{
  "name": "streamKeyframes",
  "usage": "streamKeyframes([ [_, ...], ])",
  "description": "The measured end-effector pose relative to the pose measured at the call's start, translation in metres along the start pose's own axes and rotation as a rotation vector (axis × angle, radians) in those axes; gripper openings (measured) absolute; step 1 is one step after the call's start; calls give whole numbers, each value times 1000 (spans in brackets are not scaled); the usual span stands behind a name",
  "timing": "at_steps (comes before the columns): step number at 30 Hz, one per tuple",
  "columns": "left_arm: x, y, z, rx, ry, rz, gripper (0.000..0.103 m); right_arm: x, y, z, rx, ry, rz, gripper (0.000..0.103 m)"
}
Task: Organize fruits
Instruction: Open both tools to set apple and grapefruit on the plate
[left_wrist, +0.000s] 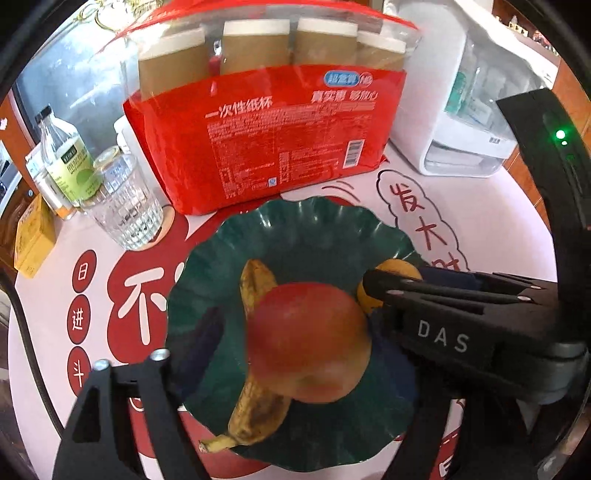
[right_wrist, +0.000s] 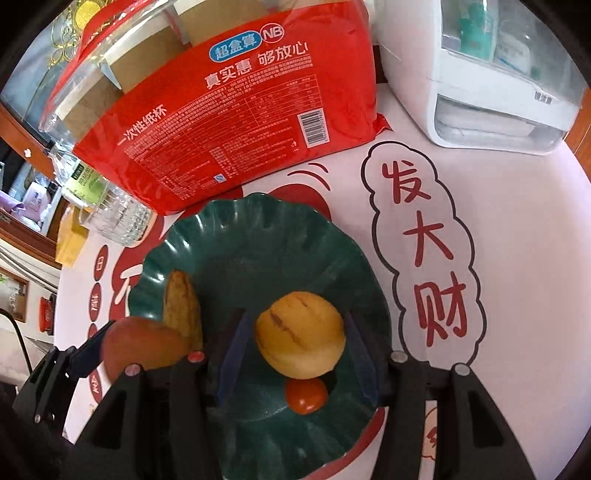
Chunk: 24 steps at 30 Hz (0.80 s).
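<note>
I see green plate (left_wrist: 306, 229) holding banana (left_wrist: 258, 369), apple (left_wrist: 308, 341), orange (right_wrist: 301, 338), tomato (right_wrist: 306, 394). My left gripper (left_wrist: 295, 350) wide around apple, pads clear. Right gripper (right_wrist: 295, 347) straddles orange (contact unclear). Sorting seems nearly done.

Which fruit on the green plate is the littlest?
The small red tomato, right beside the yellow-orange fruit; the apple and banana are much bigger.

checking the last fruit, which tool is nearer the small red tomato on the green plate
Right. The right tool straddles the orange fruit, which touches the tomato; the left tool is across the plate around the apple.
</note>
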<state>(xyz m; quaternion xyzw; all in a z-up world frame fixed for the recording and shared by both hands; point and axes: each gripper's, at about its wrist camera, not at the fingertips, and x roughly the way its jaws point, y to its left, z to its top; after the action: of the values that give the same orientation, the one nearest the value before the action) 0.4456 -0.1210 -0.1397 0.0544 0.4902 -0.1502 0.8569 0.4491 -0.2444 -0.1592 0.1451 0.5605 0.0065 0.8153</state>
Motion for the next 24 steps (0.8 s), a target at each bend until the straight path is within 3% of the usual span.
streamKeyframes([
  [4,-11,-3,-1,17,-17,9,85,-12,1,-2,-16,-51,-39,55],
  [7,-20,-3,-2,16,-25,4,85,-14,1,-3,-24,-41,-3,55],
  [14,-40,-3,-11,31,-39,29,85,-27,6,-11,-44,-61,-16,55],
  [24,-96,7,-43,46,-82,76,86,-76,17,-51,-120,-109,-10,55],
])
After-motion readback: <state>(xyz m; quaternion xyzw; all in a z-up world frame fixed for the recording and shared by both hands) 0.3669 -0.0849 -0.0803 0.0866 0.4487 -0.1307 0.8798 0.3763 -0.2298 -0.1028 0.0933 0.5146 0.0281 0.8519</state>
